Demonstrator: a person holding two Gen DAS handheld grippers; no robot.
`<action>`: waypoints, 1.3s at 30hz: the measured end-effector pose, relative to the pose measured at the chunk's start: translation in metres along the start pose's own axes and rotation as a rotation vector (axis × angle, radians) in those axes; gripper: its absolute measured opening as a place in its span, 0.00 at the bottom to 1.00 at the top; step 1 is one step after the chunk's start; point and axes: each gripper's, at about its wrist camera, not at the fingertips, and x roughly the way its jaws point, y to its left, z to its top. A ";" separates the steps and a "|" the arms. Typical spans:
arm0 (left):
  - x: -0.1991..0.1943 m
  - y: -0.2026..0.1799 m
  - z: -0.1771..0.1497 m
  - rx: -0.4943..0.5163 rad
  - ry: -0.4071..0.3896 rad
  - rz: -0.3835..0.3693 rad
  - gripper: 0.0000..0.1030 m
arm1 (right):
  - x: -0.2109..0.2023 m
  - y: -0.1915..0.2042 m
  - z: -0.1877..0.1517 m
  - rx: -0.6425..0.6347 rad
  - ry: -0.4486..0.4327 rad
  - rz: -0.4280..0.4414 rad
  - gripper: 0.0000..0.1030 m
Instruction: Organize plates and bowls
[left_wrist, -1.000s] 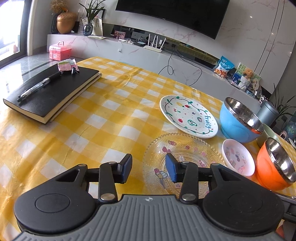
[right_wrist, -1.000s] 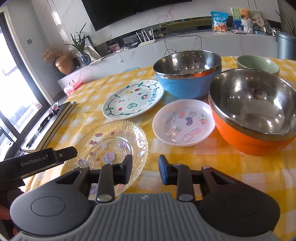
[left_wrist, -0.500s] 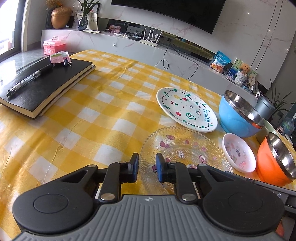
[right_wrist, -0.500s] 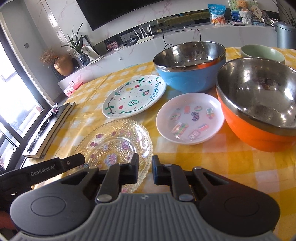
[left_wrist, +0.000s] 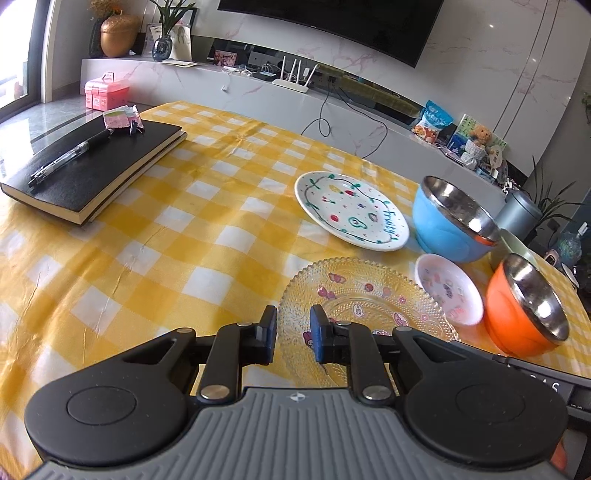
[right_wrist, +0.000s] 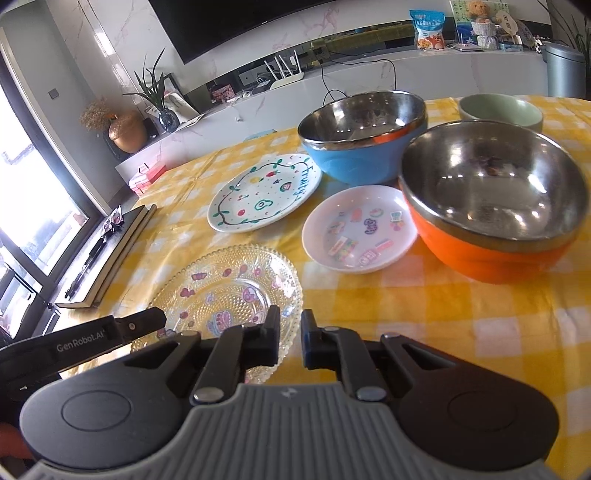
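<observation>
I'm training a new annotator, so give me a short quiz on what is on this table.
1. True or false: the Fruity plate is stacked on the glass plate.
2. What lies on the black notebook? A) a pen B) a spoon C) a cup
3. How many bowls does the right wrist view show?

Key: 1. False: they lie apart on the cloth. 2. A, the pen. 3. Three: the blue bowl, the orange bowl and the green bowl.
</observation>
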 end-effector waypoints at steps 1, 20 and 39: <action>-0.003 -0.002 -0.002 -0.003 0.004 -0.006 0.20 | -0.005 -0.001 -0.002 0.002 0.000 -0.002 0.08; -0.043 -0.035 -0.035 0.049 0.023 -0.051 0.20 | -0.065 -0.026 -0.036 0.070 0.016 -0.056 0.07; -0.045 -0.034 -0.051 0.065 0.054 -0.037 0.20 | -0.072 -0.029 -0.054 0.080 0.065 -0.085 0.04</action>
